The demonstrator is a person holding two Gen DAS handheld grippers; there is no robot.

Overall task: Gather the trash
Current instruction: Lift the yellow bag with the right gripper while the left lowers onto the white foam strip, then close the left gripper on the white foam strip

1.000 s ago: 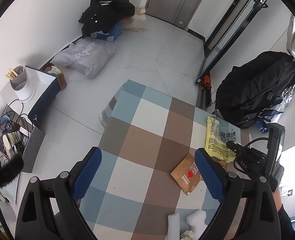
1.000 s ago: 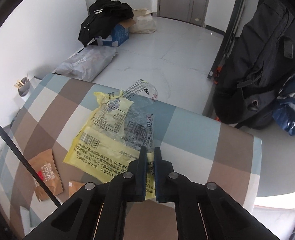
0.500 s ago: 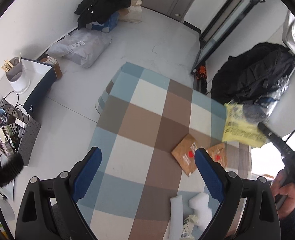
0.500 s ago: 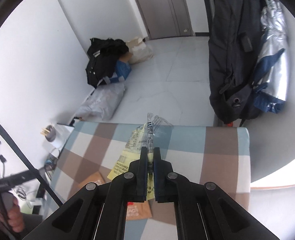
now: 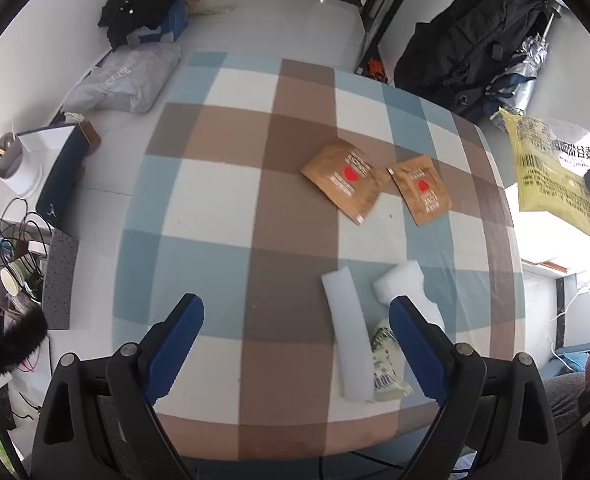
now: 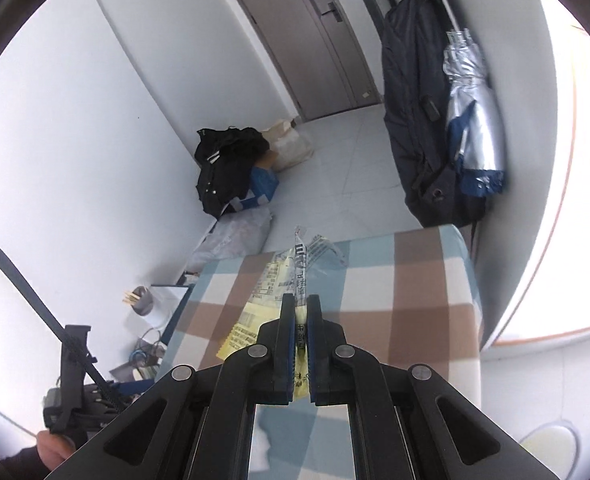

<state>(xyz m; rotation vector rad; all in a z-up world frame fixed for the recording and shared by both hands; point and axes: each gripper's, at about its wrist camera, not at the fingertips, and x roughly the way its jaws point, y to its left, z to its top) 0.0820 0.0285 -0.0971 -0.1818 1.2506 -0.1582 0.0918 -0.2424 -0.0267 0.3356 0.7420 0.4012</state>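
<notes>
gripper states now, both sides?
Left gripper: open, holding nothing, above the table.
Right gripper: shut on the yellow wrapper, lifted off the table.

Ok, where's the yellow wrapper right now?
The yellow wrapper is pinched in the right gripper, lifted off the checkered table; the left wrist view shows it hanging past the table's right edge, right of the two brown packets.
</notes>
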